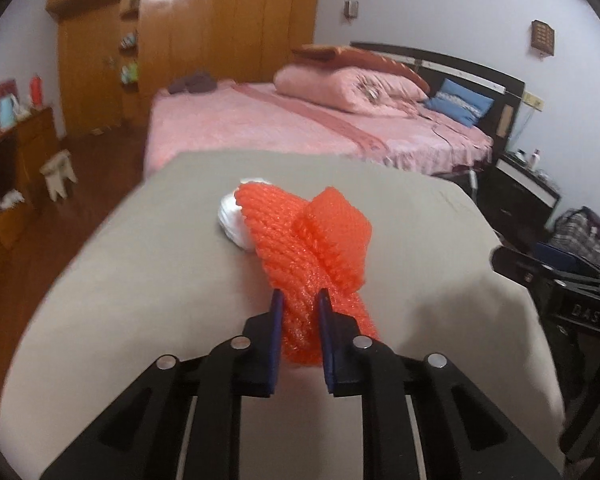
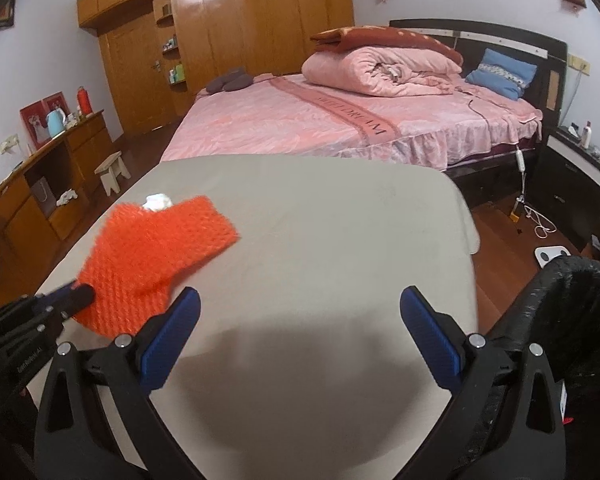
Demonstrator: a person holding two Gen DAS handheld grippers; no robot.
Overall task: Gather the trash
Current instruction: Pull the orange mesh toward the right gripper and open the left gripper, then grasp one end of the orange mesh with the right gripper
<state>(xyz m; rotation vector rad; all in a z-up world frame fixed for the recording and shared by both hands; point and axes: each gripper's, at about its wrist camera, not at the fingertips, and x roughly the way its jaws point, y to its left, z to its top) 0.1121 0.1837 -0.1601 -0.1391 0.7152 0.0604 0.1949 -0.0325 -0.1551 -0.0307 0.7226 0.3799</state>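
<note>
An orange foam net sleeve (image 1: 300,248) lies folded on the grey-covered table (image 1: 140,280). My left gripper (image 1: 300,300) is shut on its near end, the blue pads pinching the foam. Behind it sits a crumpled white tissue (image 1: 230,218), partly hidden by the sleeve. In the right wrist view the orange foam net sleeve (image 2: 152,248) is at the left with the left gripper (image 2: 76,298) on its near corner, and the white tissue (image 2: 158,201) peeks out beyond it. My right gripper (image 2: 300,316) stands open over bare table with nothing between its fingers.
A bin lined with a black bag (image 2: 572,320) stands at the table's right edge. Beyond the table are a pink bed (image 2: 340,120), a wooden wardrobe (image 2: 240,20), a low wooden cabinet (image 2: 48,184), a small stool (image 2: 112,172) and a dark nightstand (image 2: 576,176).
</note>
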